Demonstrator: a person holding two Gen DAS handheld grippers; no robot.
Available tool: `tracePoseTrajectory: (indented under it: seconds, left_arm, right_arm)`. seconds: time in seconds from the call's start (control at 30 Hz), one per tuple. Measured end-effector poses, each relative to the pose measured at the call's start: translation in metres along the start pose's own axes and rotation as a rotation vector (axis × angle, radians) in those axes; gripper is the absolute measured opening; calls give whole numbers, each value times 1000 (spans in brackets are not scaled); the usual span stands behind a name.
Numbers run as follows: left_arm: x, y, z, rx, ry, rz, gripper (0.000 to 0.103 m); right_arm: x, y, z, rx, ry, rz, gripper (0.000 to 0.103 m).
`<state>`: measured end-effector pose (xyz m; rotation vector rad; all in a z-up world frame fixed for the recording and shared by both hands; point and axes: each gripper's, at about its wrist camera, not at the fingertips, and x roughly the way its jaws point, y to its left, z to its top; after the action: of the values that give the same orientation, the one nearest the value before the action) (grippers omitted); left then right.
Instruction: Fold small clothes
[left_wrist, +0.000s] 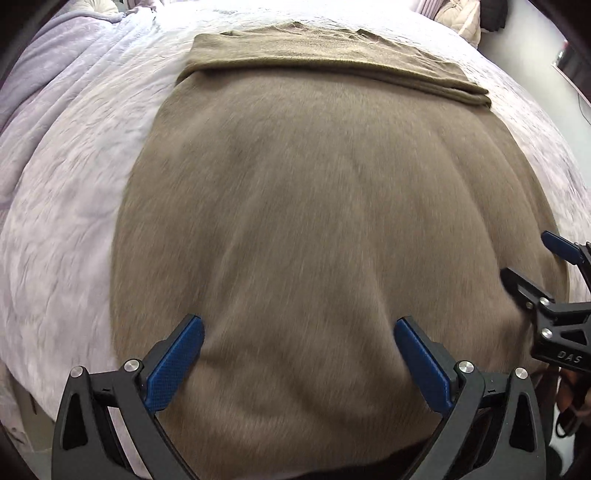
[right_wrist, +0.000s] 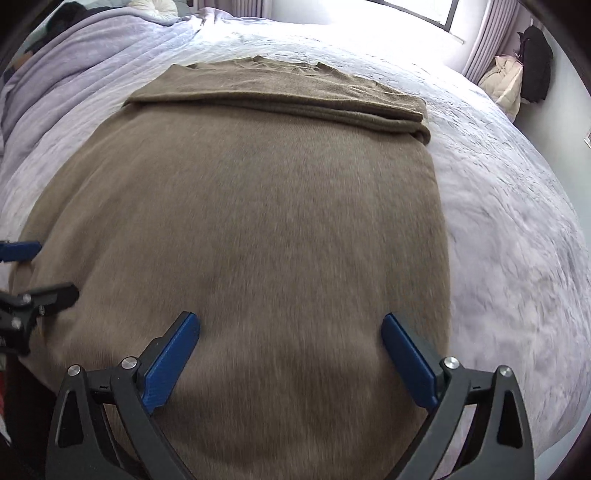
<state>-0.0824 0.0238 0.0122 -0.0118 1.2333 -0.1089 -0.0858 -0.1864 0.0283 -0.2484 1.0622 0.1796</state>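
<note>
Hidden or cut off: the near hem of the brown sweater (left_wrist: 314, 221) runs out of sight under the gripper frames in both views; the cloth close to the cameras is blurred, so its weave cannot be made out there.
Sleeves: they lie folded across the chest in a band (left_wrist: 332, 70) toward the far edge of the bed; their cuffs cannot be told apart.
Writing: "DAS" shows in pale letters on the black body of the right gripper (left_wrist: 528, 258), at the right edge of the left wrist view; nothing else is legible.
Sweater: spread flat along the middle of the pale quilted bedspread (left_wrist: 66, 192), neckline toward the far edge.
Left gripper (left_wrist: 297, 326): jaws spread wide above the lower sweater, nothing between the blue pads.
Right gripper, own view (right_wrist: 290, 325): jaws wide apart, gripping nothing, over the cloth near its right-hand edge.
Room edge: a cream jacket (right_wrist: 504, 83) and a dark garment (right_wrist: 535, 66) by the curtain, details unclear.
</note>
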Motion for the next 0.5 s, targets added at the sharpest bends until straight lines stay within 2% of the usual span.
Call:
tracePoseTrajectory:
  seconds: [0.13,0.3,0.37,0.43,0.5]
  left_arm:
    - [-6,8,-32,70,-23,0,103]
    - [-31,18,-62,153,-64,27,103]
    - [-50,11,-57,191,-138,42,103]
    - [-58,-3,-46,210,-192,26,103]
    - [-48,-17,-32,229,-194,26,103]
  right_arm:
    - [-17,0,-37,-61,-11,15,100]
    - [-35,7,-72,-277,-21,-31,101]
    - [-49,14,-68,-316,-61,1,101]
    - [-59,27,-53,-352,-126,49,101]
    - [-55,43,-35,-386,-153,90,101]
